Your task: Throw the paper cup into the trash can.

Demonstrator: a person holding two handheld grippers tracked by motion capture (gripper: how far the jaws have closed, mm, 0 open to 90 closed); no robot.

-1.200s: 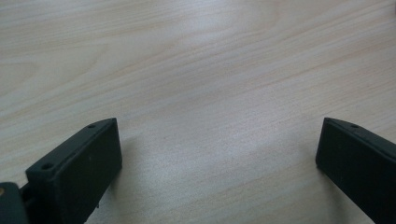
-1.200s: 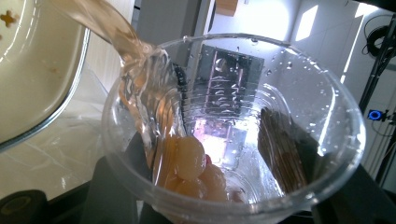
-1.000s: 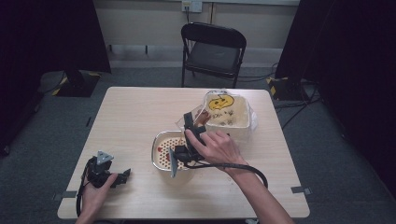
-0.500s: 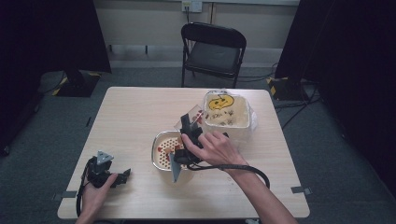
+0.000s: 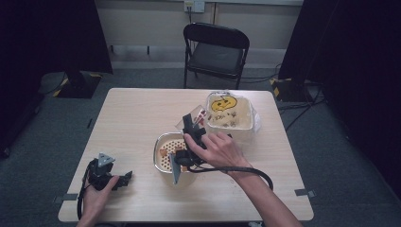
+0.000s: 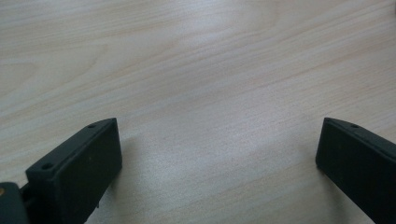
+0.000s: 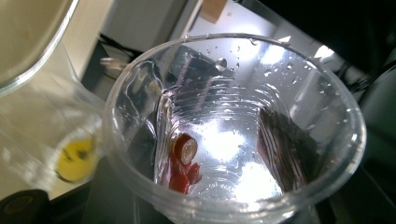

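Observation:
My right gripper [image 5: 193,124] hangs over the middle of the table, shut on a clear plastic cup [image 5: 195,118]. In the right gripper view the wet cup [image 7: 233,126] faces me mouth first, and a few red pieces [image 7: 184,163] lie at its bottom. Both dark jaws show through its walls, pressed against the sides. Just below the cup sits a cream bowl with a perforated strainer insert [image 5: 165,152] holding orange bits. My left gripper [image 5: 126,178] rests on the table at the front left. Its jaws stand wide open over bare wood [image 6: 219,154].
A white tub with a yellow smiley face [image 5: 230,113] stands behind the cup at the right. A black folding chair [image 5: 215,47] is beyond the table's far edge. The right gripper's cable [image 5: 246,170] loops across the table by the forearm.
The right gripper and its cup have shifted only slightly above the strainer bowl. The left gripper has stayed where it was.

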